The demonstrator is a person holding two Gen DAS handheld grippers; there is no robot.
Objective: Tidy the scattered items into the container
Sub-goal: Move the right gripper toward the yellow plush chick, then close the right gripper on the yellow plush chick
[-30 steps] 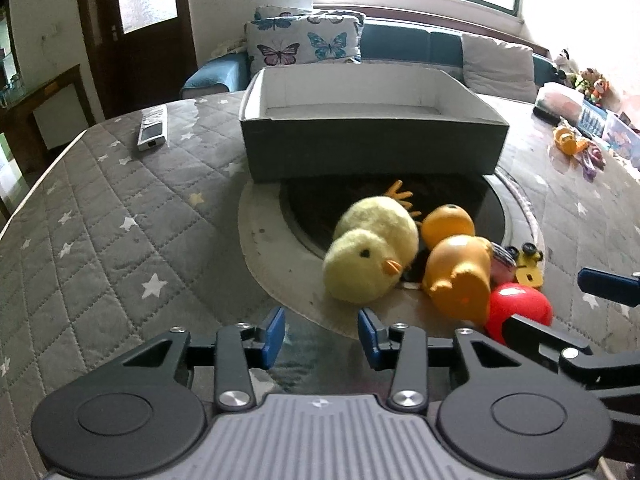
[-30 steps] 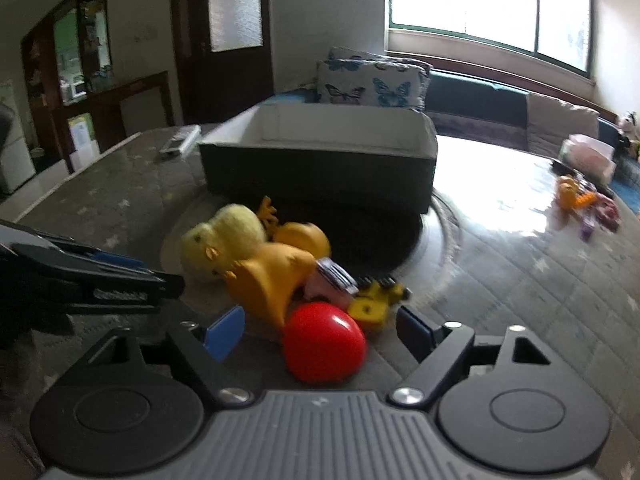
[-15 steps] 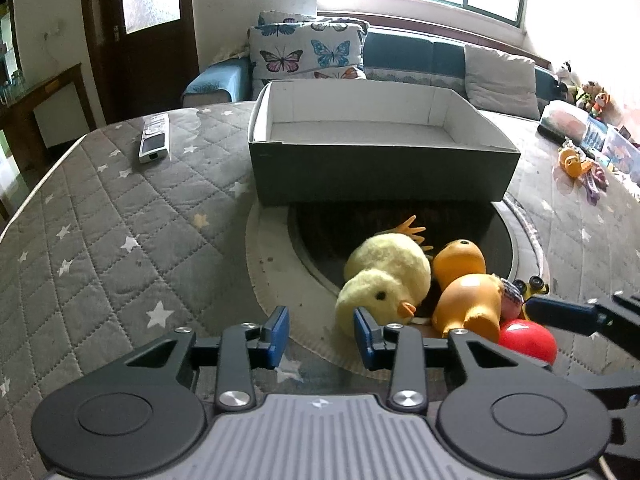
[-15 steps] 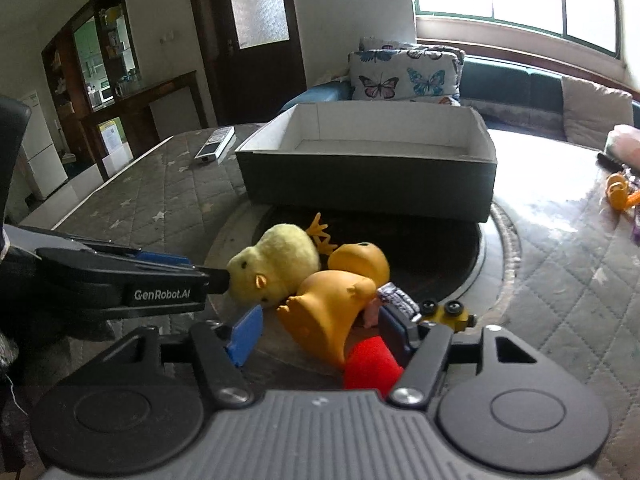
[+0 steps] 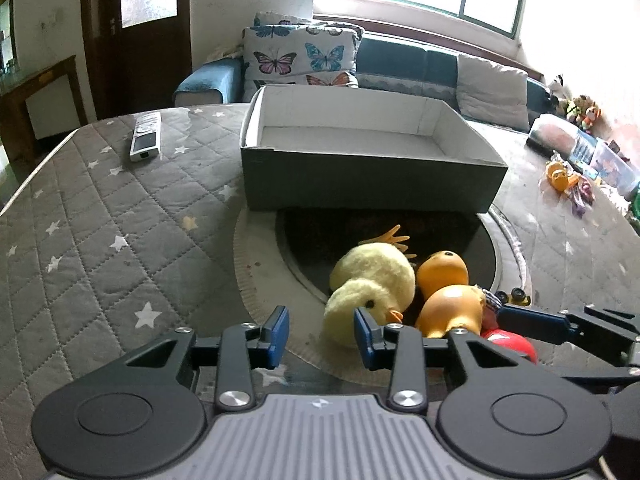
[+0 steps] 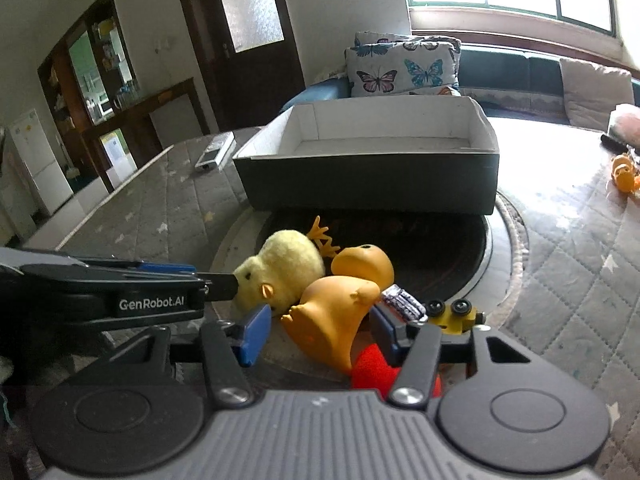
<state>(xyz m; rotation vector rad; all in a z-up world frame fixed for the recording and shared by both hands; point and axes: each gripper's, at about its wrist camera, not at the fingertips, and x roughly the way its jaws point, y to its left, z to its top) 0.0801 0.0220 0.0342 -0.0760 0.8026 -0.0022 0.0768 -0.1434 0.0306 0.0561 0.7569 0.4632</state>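
With the box [image 5: 372, 148] empty and every toy beside it, the left gripper [image 5: 320, 332] gapes unladen while the right gripper [image 6: 318, 330] is closing around the orange duck [image 6: 332, 320].

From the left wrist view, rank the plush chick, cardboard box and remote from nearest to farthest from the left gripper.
1. Plush chick, just ahead of the left gripper, slightly right.
2. Cardboard box, beyond the chick, centre.
3. Remote, far left on the quilted cover.
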